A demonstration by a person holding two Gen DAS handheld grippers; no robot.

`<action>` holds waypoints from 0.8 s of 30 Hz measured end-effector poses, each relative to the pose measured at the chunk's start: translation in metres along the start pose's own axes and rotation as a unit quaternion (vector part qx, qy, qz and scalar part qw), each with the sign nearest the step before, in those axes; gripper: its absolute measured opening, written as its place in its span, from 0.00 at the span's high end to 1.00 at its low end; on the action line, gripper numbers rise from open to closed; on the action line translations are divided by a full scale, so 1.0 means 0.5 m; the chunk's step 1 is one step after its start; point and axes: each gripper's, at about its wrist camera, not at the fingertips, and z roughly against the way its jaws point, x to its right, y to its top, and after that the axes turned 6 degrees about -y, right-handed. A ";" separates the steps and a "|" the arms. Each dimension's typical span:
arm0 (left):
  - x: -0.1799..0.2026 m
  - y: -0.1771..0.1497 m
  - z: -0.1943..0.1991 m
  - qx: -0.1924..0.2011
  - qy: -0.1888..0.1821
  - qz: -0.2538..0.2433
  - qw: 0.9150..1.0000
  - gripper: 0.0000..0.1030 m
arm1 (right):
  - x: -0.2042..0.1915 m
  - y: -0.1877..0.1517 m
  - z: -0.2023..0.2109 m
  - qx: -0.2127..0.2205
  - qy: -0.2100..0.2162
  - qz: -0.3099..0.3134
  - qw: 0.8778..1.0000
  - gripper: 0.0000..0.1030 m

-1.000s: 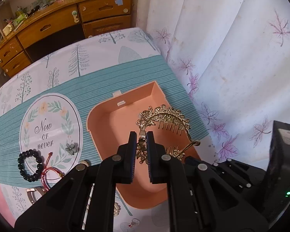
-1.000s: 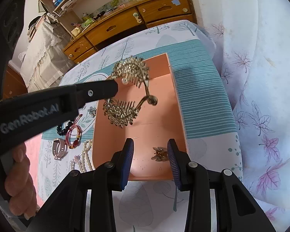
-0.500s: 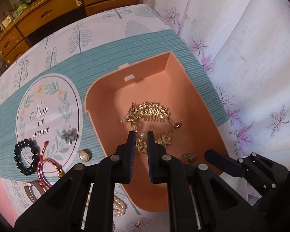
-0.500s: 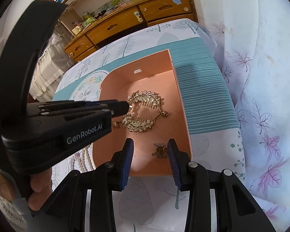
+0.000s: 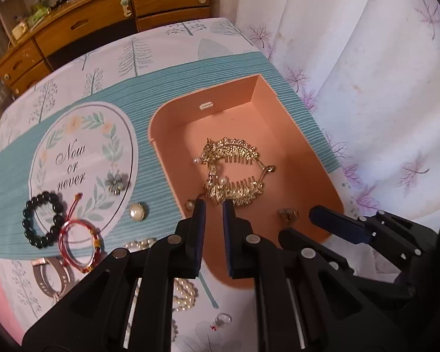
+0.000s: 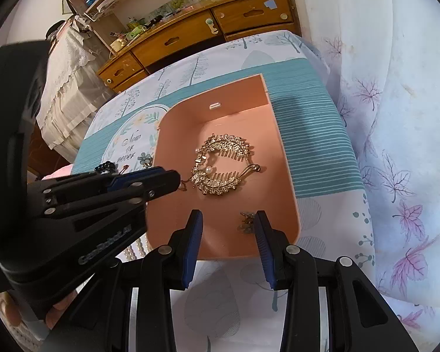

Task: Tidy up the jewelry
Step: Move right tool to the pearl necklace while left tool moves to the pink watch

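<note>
Gold hair comb (image 5: 233,173) lies in the peach box (image 5: 305,135); our left gripper (image 5: 211,205) narrow, empty. We lift clear before reaching for the pearl brooch (image 5: 138,211).

The left gripper (image 5: 211,204) hides most of the pearl strand (image 5: 184,289) under it.

You see a peach-orange tray (image 5: 314,146) holding a gold, pearl-dotted hair comb (image 5: 234,173). Your tabletop (image 5: 220,67) wears teal stripes and pale tree prints. At lower left lie a black bead bracelet (image 5: 42,220) and a red cord bracelet (image 5: 79,246).
</note>
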 end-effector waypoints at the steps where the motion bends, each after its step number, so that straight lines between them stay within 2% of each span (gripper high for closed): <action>1: -0.006 -0.003 0.005 0.002 -0.001 0.005 1.000 0.91 | -0.003 -0.002 0.003 0.001 0.000 0.001 1.000 0.64; 4: -0.026 -0.014 0.027 0.009 -0.009 0.021 1.000 0.91 | -0.014 -0.007 0.013 0.006 -0.002 0.007 1.000 0.64; 10: -0.068 -0.051 0.063 -0.006 0.021 0.048 0.999 0.91 | -0.038 -0.021 0.040 0.020 -0.005 0.021 1.000 0.64; 14: -0.097 -0.088 0.100 0.007 0.043 0.052 0.998 0.91 | -0.059 -0.039 0.061 0.029 -0.005 0.033 0.999 0.64; 20: -0.146 -0.148 0.151 0.027 0.030 0.075 0.996 0.91 | -0.100 -0.069 0.089 0.035 0.003 0.059 0.998 0.64; 24: -0.165 -0.185 0.178 0.038 0.055 0.074 0.995 0.91 | -0.138 -0.087 0.094 0.034 0.003 0.082 0.996 0.64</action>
